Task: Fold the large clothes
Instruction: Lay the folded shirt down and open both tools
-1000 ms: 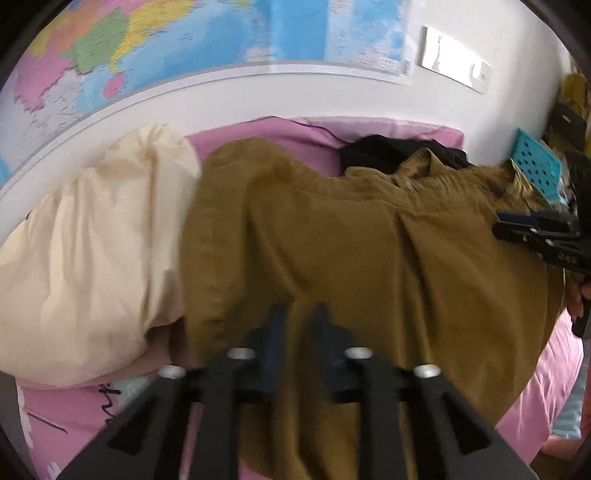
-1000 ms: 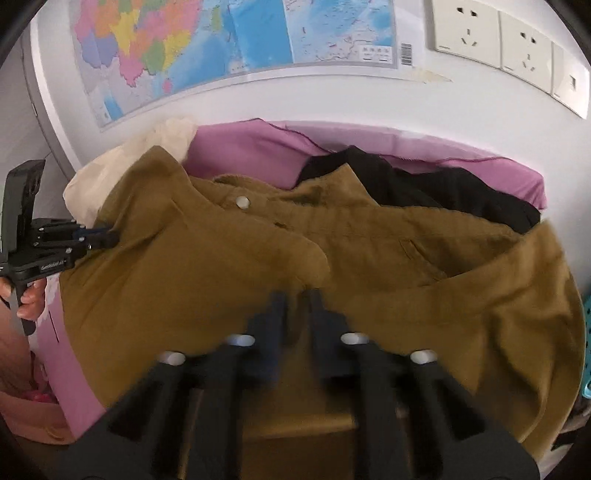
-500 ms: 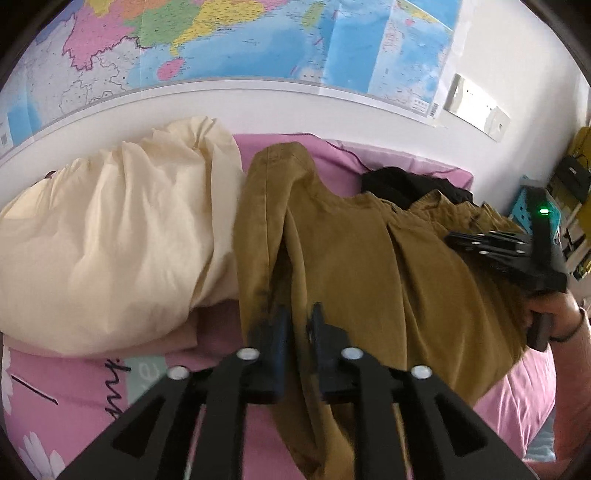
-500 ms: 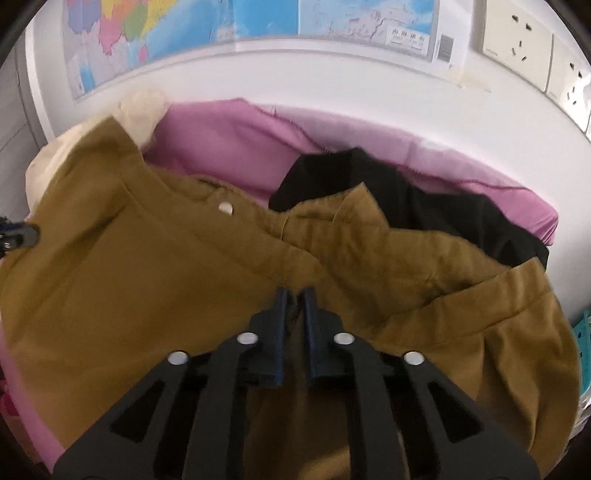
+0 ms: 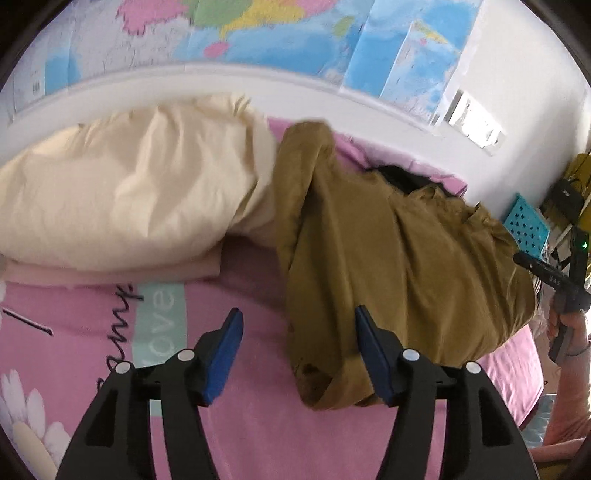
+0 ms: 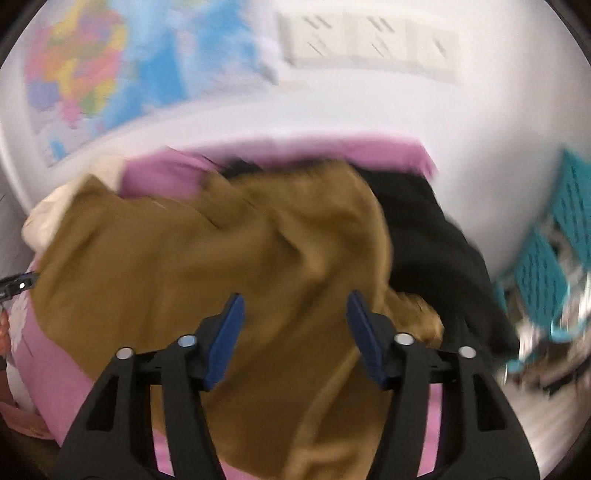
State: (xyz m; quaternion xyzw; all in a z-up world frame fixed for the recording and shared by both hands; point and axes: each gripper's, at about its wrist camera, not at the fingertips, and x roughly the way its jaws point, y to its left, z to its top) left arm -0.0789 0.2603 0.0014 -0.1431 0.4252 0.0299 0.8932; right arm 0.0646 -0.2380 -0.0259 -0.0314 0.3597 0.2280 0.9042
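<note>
A large mustard-brown shirt (image 5: 388,258) lies bunched on the pink bed sheet (image 5: 251,424), its left edge doubled over. My left gripper (image 5: 295,325) hangs over the shirt's near left corner with its jaws opening; the pads stand apart and do not press the cloth. In the right wrist view the same shirt (image 6: 221,266) fills the middle, blurred. My right gripper (image 6: 293,306) is above it, jaws opening, cloth lying under the gap and not pinched. The right gripper (image 5: 554,280) also shows at the far right of the left wrist view, held by a hand.
A cream pillow (image 5: 129,195) lies left of the shirt. A black garment (image 6: 436,240) sits behind and to the right. The wall with a map (image 5: 295,33) and sockets (image 6: 369,44) stands close behind. Teal baskets (image 6: 546,269) stand at the right.
Both grippers were shut on the brown shirt and now stand apart, letting it go. The shirt has dropped and bunched up. Both views have swung, showing more pink sheet on the left and baskets on the right.
</note>
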